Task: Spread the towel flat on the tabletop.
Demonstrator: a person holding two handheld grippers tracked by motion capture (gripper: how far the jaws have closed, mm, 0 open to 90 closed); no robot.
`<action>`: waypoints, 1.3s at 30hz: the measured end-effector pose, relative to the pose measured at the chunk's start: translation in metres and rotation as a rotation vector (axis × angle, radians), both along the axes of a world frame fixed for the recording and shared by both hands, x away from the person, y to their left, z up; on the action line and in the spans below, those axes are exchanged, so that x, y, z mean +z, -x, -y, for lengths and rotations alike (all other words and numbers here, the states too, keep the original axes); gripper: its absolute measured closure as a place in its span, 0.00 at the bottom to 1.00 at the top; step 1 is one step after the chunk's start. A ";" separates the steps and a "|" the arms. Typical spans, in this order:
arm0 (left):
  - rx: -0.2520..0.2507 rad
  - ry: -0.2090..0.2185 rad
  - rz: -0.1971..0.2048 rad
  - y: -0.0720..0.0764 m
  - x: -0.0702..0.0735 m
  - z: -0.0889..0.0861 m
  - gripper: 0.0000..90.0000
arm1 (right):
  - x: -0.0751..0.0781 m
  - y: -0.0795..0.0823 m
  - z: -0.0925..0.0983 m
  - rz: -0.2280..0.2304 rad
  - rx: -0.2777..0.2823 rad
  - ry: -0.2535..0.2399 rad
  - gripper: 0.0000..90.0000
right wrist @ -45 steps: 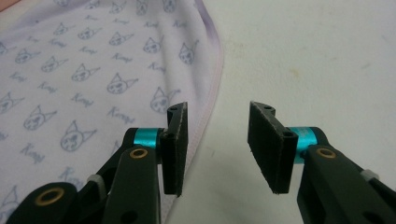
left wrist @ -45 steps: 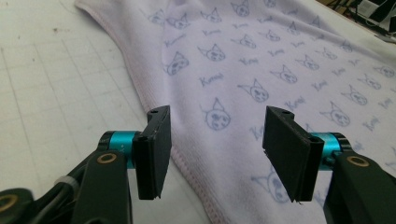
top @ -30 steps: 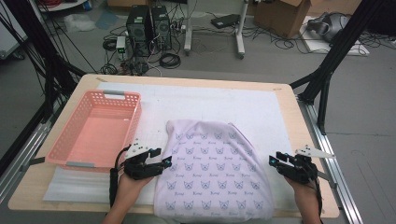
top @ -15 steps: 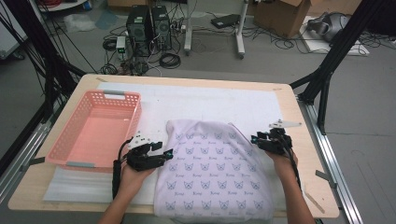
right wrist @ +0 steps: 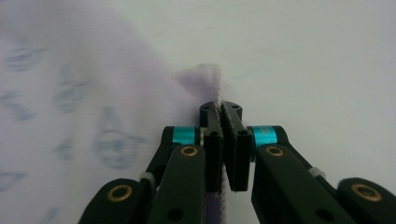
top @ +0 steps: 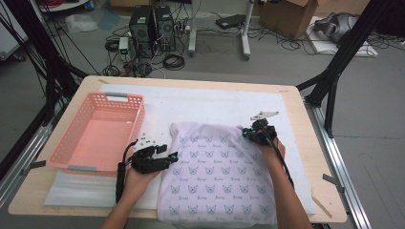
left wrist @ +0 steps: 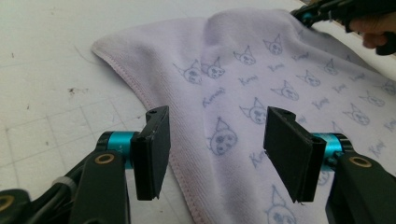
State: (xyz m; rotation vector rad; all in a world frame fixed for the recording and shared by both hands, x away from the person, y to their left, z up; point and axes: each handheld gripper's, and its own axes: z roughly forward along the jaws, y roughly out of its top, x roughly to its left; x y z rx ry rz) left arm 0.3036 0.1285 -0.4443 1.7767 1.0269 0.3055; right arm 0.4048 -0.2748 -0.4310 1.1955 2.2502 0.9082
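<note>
Your towel [top: 217,181] lies flat on the white mat [top: 200,107] of the bench [top: 310,157], at the near middle, its near edge reaching the bench's front. It is pale lilac, soft and napped, printed all over in rows with small blue-grey cat-like faces with pointed ears and a short script word under each. A stitched hem runs along its edge, plain in the left gripper view [left wrist: 140,95]. The far edge is rounded and slightly humped rather than square, and the cloth rises in a low fold toward the far right corner.

Your right tongs [top: 252,134] are at that far right corner of the towel, and their jaws have just been closing; in the right gripper view the tongs [right wrist: 224,140] are clenched on the hem, a thin strip of lilac cloth [right wrist: 93,116] pinched between the black pads and standing up above them.

Your left tongs [top: 168,157] rest at the towel's left edge, just beside the pink basket [top: 71,152]. In the left gripper view these tongs [left wrist: 215,149] are released, jaws wide apart, with the hem and a cat face lying between them, the pads not pressing on the cloth.
</note>
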 end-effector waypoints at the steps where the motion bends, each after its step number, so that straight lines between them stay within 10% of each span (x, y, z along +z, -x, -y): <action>1: 0.003 0.001 0.001 -0.001 0.000 0.000 0.46 | 0.004 0.001 0.008 0.030 -0.045 0.011 0.97; 9: 0.019 -0.008 -0.012 -0.015 0.007 0.008 0.48 | 0.013 0.011 0.045 0.070 -0.249 0.061 0.95; 12: 0.025 -0.012 -0.016 -0.029 0.014 0.015 0.48 | 0.009 0.012 0.049 0.029 -0.251 0.032 0.75; 28: 0.140 -0.149 -0.043 -0.121 0.007 0.032 0.55 | 0.017 0.037 0.059 0.070 -0.153 -0.081 0.71; 33: 0.147 -0.152 -0.085 -0.133 -0.004 0.037 0.57 | 0.017 0.036 0.055 0.072 -0.131 -0.081 0.71; 35: 0.130 -0.221 -0.050 -0.131 -0.007 0.043 0.59 | 0.016 0.036 0.054 0.069 -0.126 -0.079 0.71; 39: 0.129 -0.244 -0.029 -0.131 -0.006 0.042 0.94 | 0.015 0.035 0.053 0.062 -0.130 -0.079 0.71</action>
